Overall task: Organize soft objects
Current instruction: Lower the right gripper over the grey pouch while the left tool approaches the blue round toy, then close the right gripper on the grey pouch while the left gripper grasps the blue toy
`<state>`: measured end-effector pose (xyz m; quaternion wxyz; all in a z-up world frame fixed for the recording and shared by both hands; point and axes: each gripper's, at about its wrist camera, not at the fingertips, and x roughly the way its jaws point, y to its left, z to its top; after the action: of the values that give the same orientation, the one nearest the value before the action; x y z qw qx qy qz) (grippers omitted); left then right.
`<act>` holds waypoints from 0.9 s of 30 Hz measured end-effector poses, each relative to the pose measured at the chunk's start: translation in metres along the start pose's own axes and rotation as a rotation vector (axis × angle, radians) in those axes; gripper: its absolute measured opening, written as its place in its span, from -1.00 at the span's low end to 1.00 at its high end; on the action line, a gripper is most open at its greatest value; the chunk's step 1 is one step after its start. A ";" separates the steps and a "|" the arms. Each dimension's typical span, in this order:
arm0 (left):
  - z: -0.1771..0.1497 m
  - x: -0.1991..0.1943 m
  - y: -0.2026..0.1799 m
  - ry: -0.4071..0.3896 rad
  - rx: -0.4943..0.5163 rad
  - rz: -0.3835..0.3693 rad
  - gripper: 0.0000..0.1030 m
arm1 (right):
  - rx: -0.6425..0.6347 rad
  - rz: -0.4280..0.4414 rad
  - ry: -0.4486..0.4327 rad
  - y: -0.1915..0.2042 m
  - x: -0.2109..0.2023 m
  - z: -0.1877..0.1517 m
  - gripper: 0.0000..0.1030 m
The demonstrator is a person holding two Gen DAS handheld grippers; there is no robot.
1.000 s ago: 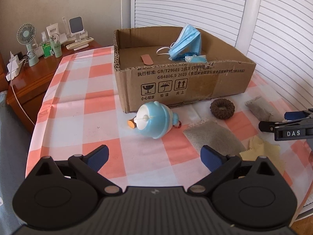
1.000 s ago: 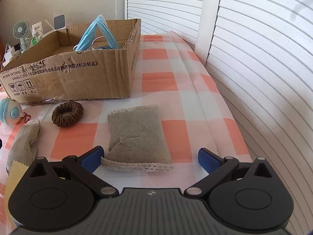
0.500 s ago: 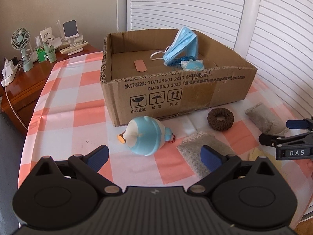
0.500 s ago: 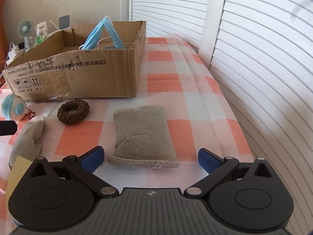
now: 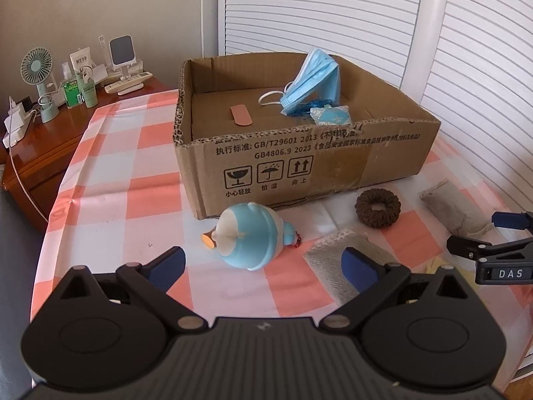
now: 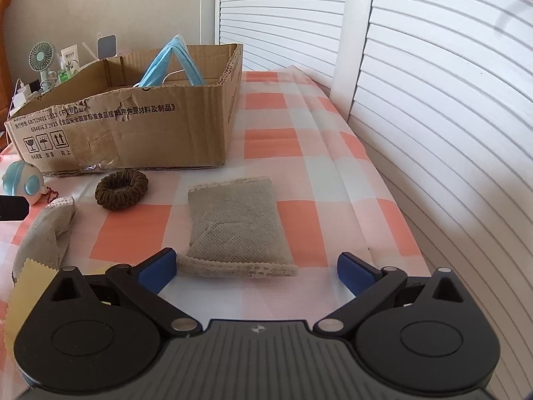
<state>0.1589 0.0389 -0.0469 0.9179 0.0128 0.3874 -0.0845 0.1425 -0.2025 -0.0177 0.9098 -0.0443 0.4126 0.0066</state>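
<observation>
A blue round toy (image 5: 248, 235) lies on its side on the checked tablecloth, just in front of my open left gripper (image 5: 263, 261). Beside it are a grey pouch (image 5: 336, 260) and a brown scrunchie (image 5: 377, 207). The cardboard box (image 5: 299, 163) behind them holds a blue face mask (image 5: 314, 81), a plaster and a small packet. My right gripper (image 6: 255, 268) stands open just short of a second grey pouch (image 6: 235, 223), with nothing between its fingers. The scrunchie (image 6: 121, 189), the other pouch (image 6: 46, 230) and the toy (image 6: 23, 181) lie to its left.
A yellow cloth (image 6: 28, 290) lies at the near left of the right wrist view. White louvred shutters (image 6: 433, 100) close off the table's right side. A wooden side table (image 5: 50, 126) at the left carries a small fan (image 5: 36, 66), bottles and chargers.
My left gripper has pulled back and risen, so the box and the toy sit further off. My right gripper has also drawn back slightly from the grey pouch. Both stay open.
</observation>
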 end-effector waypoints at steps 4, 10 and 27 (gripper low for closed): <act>0.003 0.002 0.003 -0.014 -0.001 0.011 0.80 | -0.005 -0.003 -0.008 0.000 0.000 0.000 1.00; 0.004 0.007 0.004 -0.024 0.008 0.029 0.71 | -0.038 0.018 -0.045 0.002 -0.007 -0.003 0.71; 0.005 0.018 0.003 -0.022 -0.003 0.025 0.20 | -0.050 0.093 -0.031 -0.002 -0.003 0.013 0.60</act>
<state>0.1756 0.0392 -0.0565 0.9231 0.0152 0.3772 -0.0727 0.1504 -0.2030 -0.0074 0.9135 -0.0478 0.3997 0.0597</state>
